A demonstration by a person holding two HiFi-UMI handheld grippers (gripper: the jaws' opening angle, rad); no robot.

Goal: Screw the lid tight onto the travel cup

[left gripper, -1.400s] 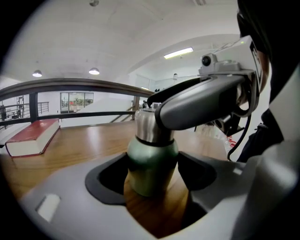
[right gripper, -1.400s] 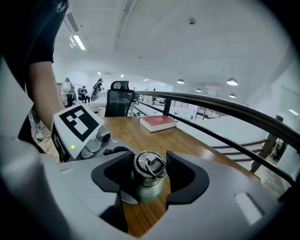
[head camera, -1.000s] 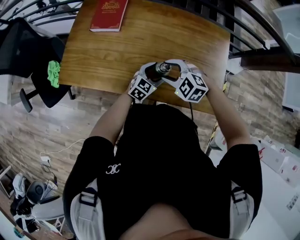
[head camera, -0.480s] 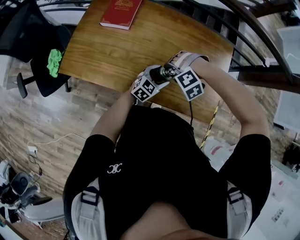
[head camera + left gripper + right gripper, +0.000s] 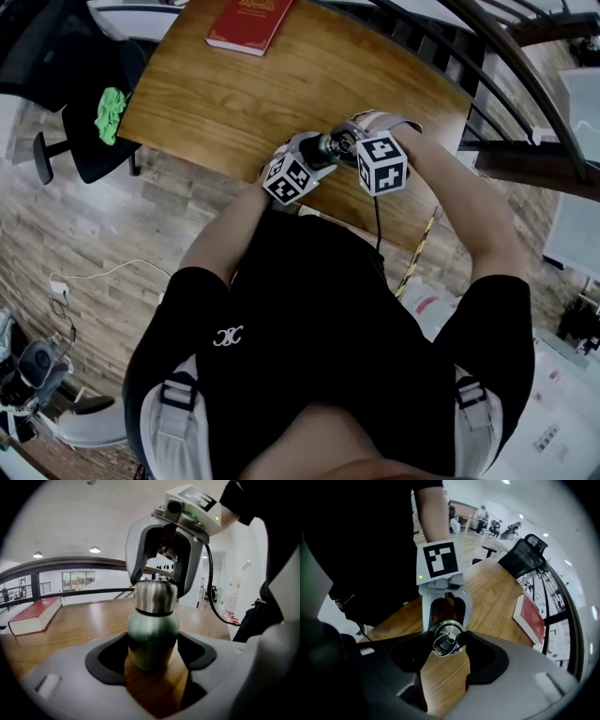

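Note:
The travel cup (image 5: pixel 152 632) has a green body and a steel lid (image 5: pixel 155 597), and it stands upright on the wooden table (image 5: pixel 234 94) near the front edge. My left gripper (image 5: pixel 152 645) is shut on the cup's body, one dark pad on each side. From above, my right gripper (image 5: pixel 159 571) is shut on the lid. In the right gripper view I look straight down on the lid (image 5: pixel 447 640) and its ring handle, between the right gripper's (image 5: pixel 448 645) pads. The left gripper (image 5: pixel 444 605) shows just beyond. In the head view the cup (image 5: pixel 328 146) sits between both marker cubes.
A red book (image 5: pixel 248 21) lies at the table's far edge, also seen as the book (image 5: pixel 33 616) on the left. A black chair (image 5: pixel 84 141) with a green cloth (image 5: pixel 111 112) stands left of the table. A railing (image 5: pixel 506 66) runs along the right.
The right gripper has twisted around the lid, and its marker cube has turned and moved slightly forward. The left gripper has kept its hold on the cup. The head camera has shifted.

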